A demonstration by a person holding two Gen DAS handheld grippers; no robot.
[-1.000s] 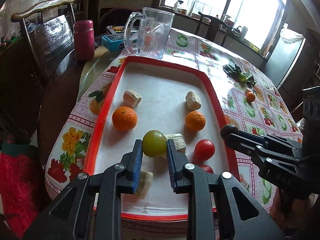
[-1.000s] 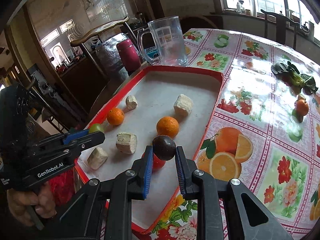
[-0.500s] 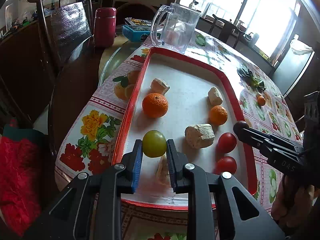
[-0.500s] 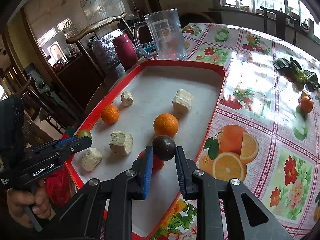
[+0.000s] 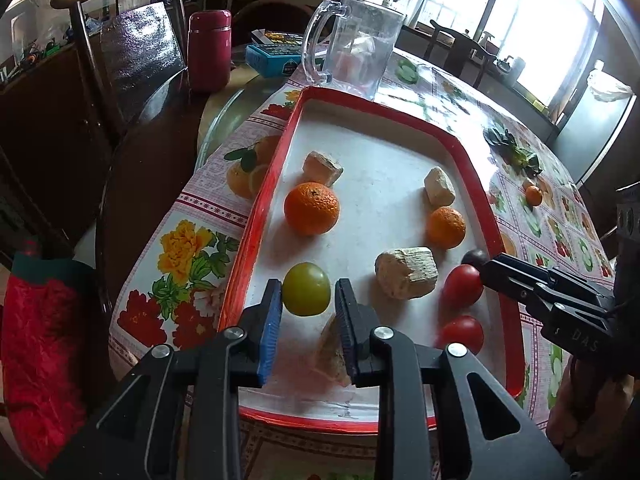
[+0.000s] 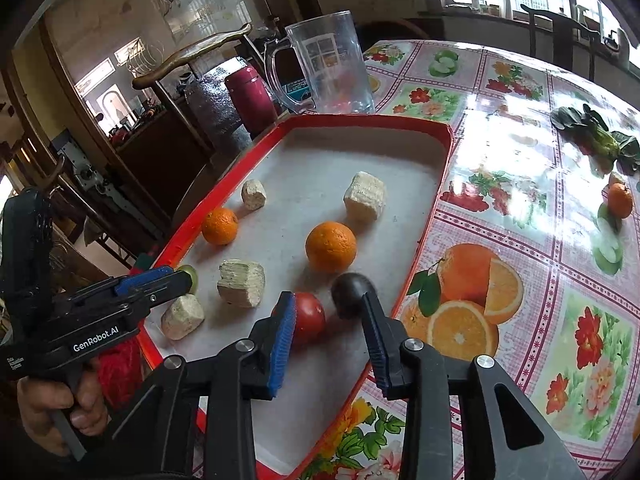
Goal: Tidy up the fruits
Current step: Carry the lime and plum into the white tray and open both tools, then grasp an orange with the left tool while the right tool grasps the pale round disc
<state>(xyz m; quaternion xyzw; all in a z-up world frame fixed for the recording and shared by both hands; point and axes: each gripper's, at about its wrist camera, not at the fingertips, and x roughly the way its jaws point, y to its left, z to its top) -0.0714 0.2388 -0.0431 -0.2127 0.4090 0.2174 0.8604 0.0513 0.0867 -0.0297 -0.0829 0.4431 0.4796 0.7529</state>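
A red-rimmed tray [image 5: 476,168] holds two oranges [image 5: 311,209] [image 5: 446,227], two red tomatoes [image 5: 462,285] and several beige chunks [image 5: 406,274]. My left gripper [image 5: 308,286] is over the tray's near left corner. Its jaws are opening, and a green round fruit [image 5: 306,289] sits between the pads with slim gaps on both sides. My right gripper [image 6: 327,298] is over the tray's right side with its jaws opening too. A dark round fruit [image 6: 352,294] leans on its right finger, clear of the left pad. A tomato [image 6: 310,316] lies just beyond the left finger.
A clear jug [image 5: 356,44], a maroon flask [image 5: 209,50] and a blue box [image 5: 276,58] stand past the tray's far end. A small orange [image 6: 620,199] and leafy greens [image 6: 596,134] lie on the flowered tablecloth to the right. A wooden chair [image 5: 132,52] stands at the left.
Both pairs of jaws have parted from the fruits they gripped. The left gripper carried the green fruit toward the tray's left rim first. The dark fruit has sunk toward the tray.
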